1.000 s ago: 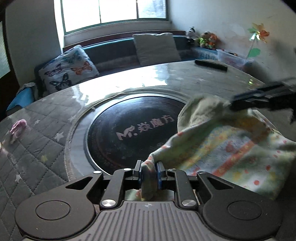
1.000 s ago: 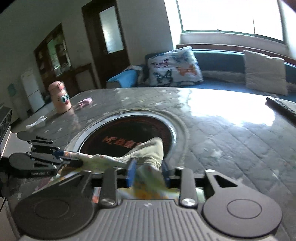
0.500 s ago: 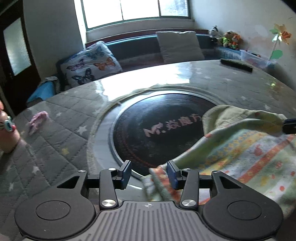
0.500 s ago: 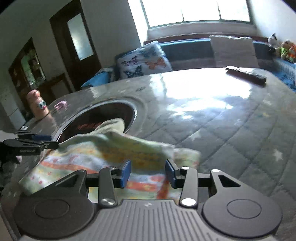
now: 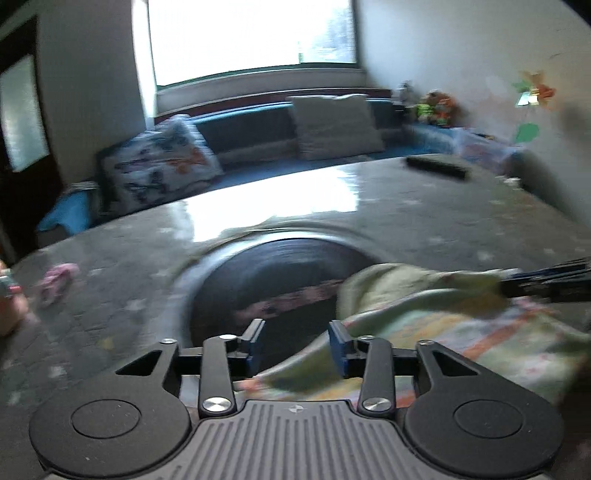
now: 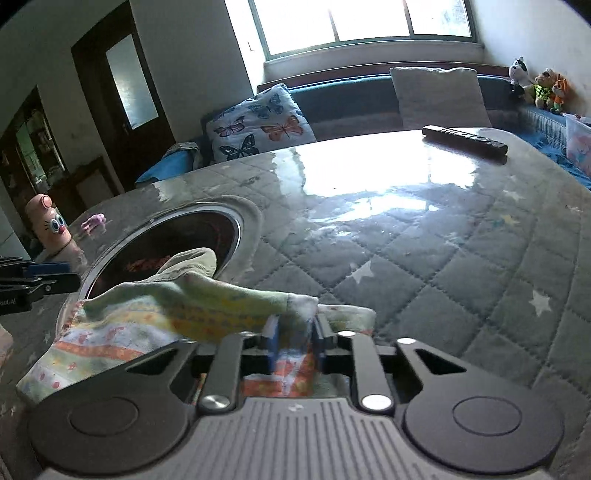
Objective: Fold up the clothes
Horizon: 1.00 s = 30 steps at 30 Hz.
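While my right claw [image 6: 293,341] closed on the limp, pastel-striped cotton garment's [image 6: 147,325] hem, my left claw [image 5: 297,343] gaped empty; soft cloth wanted corner grips.

Daylight from blown-out window [image 6: 365,22]; strong glare on table [image 6: 369,177]. Left wrist view motion-blurred, right sharp. Fisheye bending, dark corners.

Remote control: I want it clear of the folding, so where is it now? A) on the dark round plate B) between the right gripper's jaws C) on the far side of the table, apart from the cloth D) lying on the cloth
C: the remote control lies near the table's far edge, well clear of the cloth.
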Tool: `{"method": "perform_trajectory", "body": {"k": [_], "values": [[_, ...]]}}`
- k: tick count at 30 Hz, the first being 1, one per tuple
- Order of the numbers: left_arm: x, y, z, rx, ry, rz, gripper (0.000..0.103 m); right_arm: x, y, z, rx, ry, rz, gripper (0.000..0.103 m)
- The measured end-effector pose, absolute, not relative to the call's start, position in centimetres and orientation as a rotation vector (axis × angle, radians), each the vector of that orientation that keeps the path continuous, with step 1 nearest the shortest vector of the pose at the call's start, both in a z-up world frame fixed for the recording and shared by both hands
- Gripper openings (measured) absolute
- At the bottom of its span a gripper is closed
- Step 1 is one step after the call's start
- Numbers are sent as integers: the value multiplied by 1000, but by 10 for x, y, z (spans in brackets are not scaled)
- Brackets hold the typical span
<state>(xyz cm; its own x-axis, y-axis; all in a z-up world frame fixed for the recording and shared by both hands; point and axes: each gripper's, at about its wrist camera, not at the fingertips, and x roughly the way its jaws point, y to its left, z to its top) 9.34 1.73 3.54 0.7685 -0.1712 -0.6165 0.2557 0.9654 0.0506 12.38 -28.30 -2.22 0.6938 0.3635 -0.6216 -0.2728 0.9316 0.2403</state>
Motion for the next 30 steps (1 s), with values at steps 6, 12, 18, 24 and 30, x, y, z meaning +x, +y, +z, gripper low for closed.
{"method": "perform_trajectory", "body": {"k": [6,12,18,24,30], "values": [[108,-27,32,145,663,-352,30,106,-279,-9,93,656,313,3],[136,-55,14,133,711,-380,25,109,-279,-19,103,700,282,5],[149,-63,2,111,739,-400,25,106,-279,-5,107,654,303,10],[153,-61,-5,87,752,-408,26,117,-259,-1,115,658,427,10],[149,-49,1,42,732,-399,26,137,-237,-18,90,715,447,10]]}}
